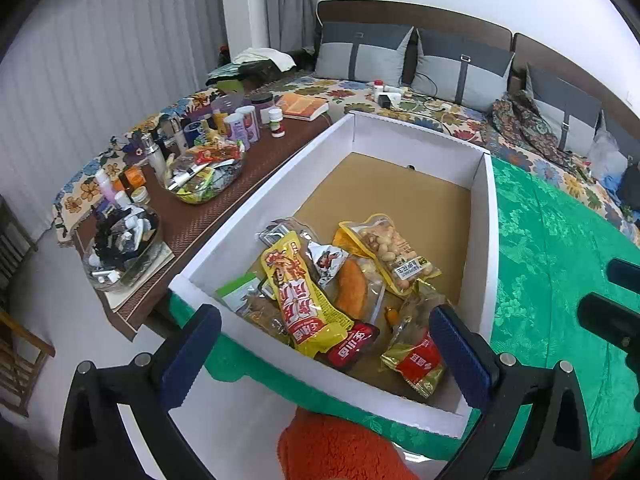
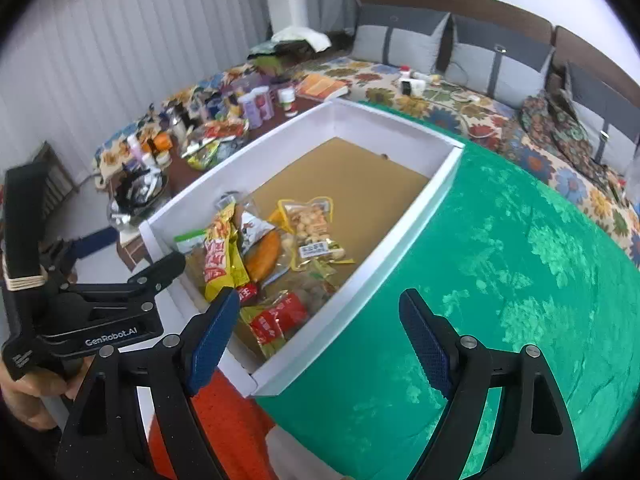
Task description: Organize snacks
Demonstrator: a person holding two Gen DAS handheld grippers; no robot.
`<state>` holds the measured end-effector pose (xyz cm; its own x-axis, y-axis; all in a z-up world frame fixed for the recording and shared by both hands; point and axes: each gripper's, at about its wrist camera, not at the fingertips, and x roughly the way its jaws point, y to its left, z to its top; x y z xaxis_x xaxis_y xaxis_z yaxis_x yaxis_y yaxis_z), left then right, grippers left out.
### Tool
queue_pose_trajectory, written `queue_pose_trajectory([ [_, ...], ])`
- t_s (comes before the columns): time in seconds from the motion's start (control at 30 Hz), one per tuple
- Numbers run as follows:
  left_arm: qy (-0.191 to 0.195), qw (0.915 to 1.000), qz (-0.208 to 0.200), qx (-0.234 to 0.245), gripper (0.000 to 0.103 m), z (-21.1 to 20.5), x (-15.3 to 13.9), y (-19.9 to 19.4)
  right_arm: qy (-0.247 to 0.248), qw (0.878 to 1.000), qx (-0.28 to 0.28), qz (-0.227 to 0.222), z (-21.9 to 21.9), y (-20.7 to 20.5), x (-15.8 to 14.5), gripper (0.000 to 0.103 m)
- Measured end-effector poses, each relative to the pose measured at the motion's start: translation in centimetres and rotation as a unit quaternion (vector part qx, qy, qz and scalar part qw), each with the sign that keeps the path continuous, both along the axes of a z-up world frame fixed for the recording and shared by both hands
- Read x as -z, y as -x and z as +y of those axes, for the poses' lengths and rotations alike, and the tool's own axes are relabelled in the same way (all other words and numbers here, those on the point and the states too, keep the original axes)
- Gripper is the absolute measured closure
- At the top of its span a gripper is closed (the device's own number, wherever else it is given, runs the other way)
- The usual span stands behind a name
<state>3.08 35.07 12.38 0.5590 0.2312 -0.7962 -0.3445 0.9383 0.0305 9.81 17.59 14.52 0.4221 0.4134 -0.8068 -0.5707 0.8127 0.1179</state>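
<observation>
A white cardboard box [image 1: 486, 216] with a brown floor sits on a green cloth [image 1: 560, 248]. Several snack packs lie at its near end: a long yellow pack [image 1: 300, 296], a clear nut pack [image 1: 394, 254], an orange bun pack [image 1: 354, 290], a red-and-gold pack [image 1: 418, 362]. The box also shows in the right wrist view [image 2: 400, 248], with the yellow pack [image 2: 220, 256] and the nut pack [image 2: 312, 228]. My left gripper [image 1: 324, 356] is open and empty above the box's near edge. My right gripper [image 2: 320, 340] is open and empty over the box's near right corner.
A brown side table [image 1: 224, 204] left of the box holds a glass bowl of snacks [image 1: 204, 172], another bowl of small items [image 1: 124, 248], bottles and jars. A bed with floral sheet [image 1: 440, 108] and grey pillows lies behind. An orange fluffy fabric [image 1: 340, 448] lies below.
</observation>
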Motion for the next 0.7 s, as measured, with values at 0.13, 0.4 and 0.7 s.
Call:
queue_pose_trajectory([
  [0.13, 0.017, 0.9998, -0.012, -0.001, 0.0, -0.5, -0.3, 0.5, 0.007, 1.0, 0.01, -0.006, -0.8, 0.3, -0.1, 0.018],
  [0.4, 0.019, 0.9996, -0.019, 0.007, 0.0, -1.2, -1.6, 0.6, -0.002, 1.0, 0.02, 0.001, -1.5, 0.6, -0.5, 0.018],
  [0.7, 0.012, 0.9996, -0.025, -0.007, 0.0, -1.5, -2.4, 0.5, 0.001, 1.0, 0.011, -0.018, -1.2, 1.5, -1.5, 0.018],
])
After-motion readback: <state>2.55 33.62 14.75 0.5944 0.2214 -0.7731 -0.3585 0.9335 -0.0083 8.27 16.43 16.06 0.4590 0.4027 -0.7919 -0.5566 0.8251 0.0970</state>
